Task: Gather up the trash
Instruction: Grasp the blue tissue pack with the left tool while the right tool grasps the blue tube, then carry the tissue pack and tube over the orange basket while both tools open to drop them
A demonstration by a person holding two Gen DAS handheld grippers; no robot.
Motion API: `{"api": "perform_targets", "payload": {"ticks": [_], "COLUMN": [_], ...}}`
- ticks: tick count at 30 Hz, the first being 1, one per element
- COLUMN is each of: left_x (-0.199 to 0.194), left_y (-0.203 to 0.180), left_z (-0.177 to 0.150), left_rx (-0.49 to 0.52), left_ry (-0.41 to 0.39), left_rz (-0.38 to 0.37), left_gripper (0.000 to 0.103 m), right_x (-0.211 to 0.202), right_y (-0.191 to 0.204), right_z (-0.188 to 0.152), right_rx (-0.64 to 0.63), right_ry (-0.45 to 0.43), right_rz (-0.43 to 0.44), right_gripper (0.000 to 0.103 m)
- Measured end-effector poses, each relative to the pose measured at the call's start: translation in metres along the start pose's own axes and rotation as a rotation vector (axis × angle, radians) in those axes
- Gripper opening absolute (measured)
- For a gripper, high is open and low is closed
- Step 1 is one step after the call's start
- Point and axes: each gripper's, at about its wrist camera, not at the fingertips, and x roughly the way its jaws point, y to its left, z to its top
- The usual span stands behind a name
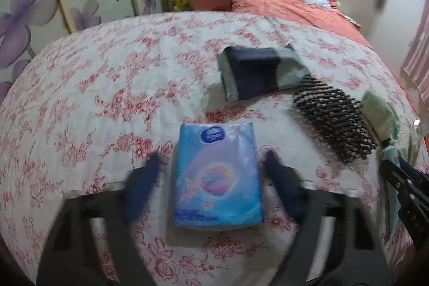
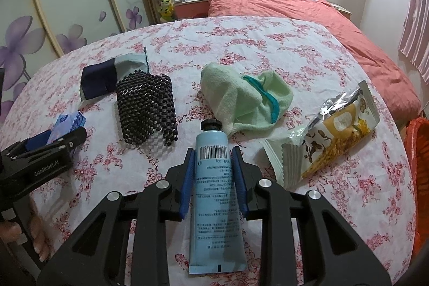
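Observation:
A blue tissue pack (image 1: 217, 176) lies on the floral table cloth (image 1: 107, 87) between the fingers of my left gripper (image 1: 213, 160), which is open around it with a gap on each side. The pack also shows in the right wrist view (image 2: 70, 122), beside the left gripper (image 2: 53, 144). My right gripper (image 2: 213, 156) is shut on a light blue tube (image 2: 214, 195) with a black cap, which lies on the cloth. An opened yellow and silver snack bag (image 2: 335, 136) lies to the right of the tube.
A black mesh roll (image 2: 147, 109), a folded navy and grey cloth (image 2: 107, 77) and a green towel (image 2: 244, 101) lie on the table. An orange bag (image 2: 419, 178) is at the table's right edge. A bed (image 2: 308, 12) stands behind.

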Motion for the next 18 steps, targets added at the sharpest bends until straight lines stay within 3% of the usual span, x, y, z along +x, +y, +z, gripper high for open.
{"api": "perform_targets", "payload": {"ticks": [1,18], "left_x": [-0.002,-0.038], "left_y": [-0.001,-0.013], "left_z": [-0.001,-0.005], "left_rx": [0.006,0.021], "left_ry": [-0.003,-0.052], "left_rz": [-0.004,-0.07], "left_gripper": [0.052,0.05], "right_x": [0.0,-0.053], "right_y": [0.001,-0.032], "right_z": [0.0,-0.007], "right_rx": [0.001,0.08], "right_ry": [-0.001,-0.108], "right_rz": [0.001,0.042], "right_gripper": [0.028,0.028]}}
